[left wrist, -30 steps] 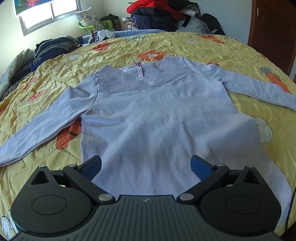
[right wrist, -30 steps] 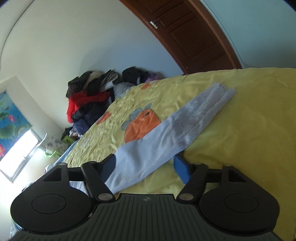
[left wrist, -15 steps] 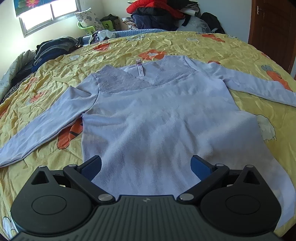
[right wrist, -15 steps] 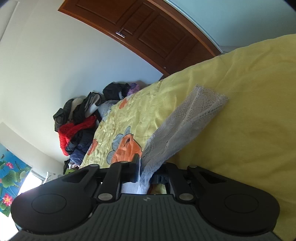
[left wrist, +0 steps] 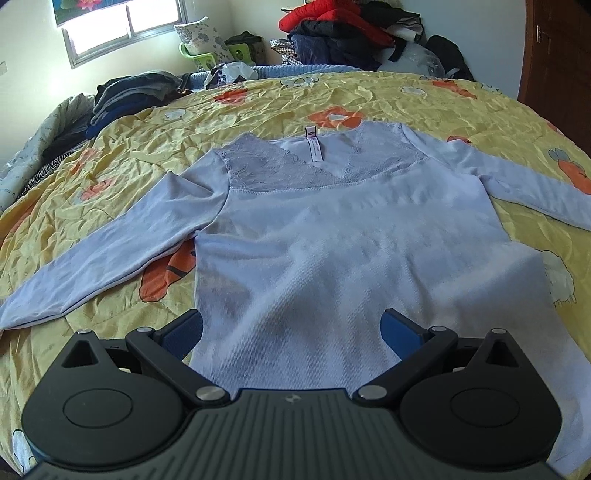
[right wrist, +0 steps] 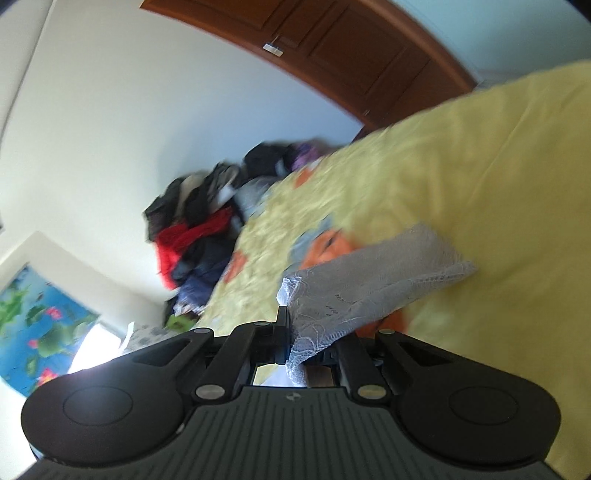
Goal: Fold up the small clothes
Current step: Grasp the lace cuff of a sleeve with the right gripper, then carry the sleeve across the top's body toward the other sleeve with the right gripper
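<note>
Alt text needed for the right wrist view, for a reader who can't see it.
The right claw is shut on the lace cuff of a pale sleeve, lifting it off a yellow quilt. Behind, blurred, are a pile of clothes against a white wall and a wooden door.

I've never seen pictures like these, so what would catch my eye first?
A pale blue top lies spread flat on a yellow flowered bedspread, filling the left view, with the open left gripper over its hem. In the right view, the right gripper is shut on the top's lace cuff.
</note>
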